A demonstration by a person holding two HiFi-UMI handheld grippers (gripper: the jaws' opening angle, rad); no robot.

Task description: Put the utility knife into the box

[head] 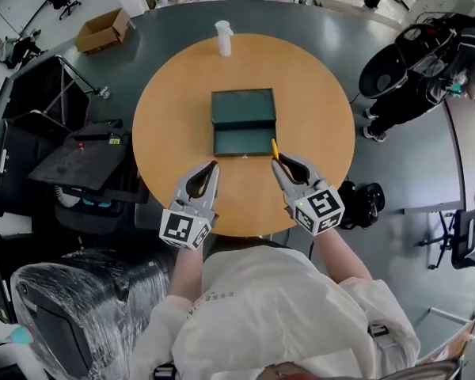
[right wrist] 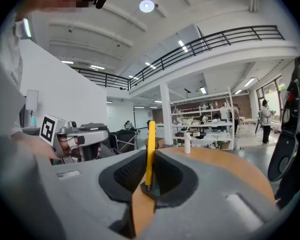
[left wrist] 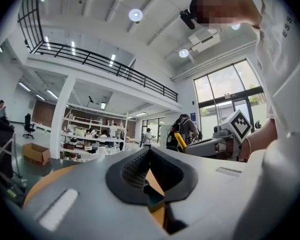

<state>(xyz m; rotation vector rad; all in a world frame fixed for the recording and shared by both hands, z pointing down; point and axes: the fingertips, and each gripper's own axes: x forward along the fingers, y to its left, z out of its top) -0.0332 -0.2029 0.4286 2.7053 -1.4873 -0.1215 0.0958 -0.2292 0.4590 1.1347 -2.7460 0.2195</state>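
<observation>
A dark green box (head: 243,121) lies open in the middle of the round wooden table (head: 166,109), its two halves side by side. My right gripper (head: 278,161) hovers just off the box's near right corner, shut on a yellow utility knife (head: 275,149). In the right gripper view the knife (right wrist: 150,144) stands upright between the pads of that gripper (right wrist: 150,156). My left gripper (head: 214,165) is shut and empty, near the box's near left corner. In the left gripper view its tips (left wrist: 149,152) meet, and a sliver of the box (left wrist: 155,200) shows through the gap below them.
A white bottle (head: 223,38) stands at the table's far edge. Black cases and a stand (head: 79,161) crowd the floor at the left, with a cardboard box (head: 103,30) beyond. A person with a stroller-like cart (head: 427,70) is at the right.
</observation>
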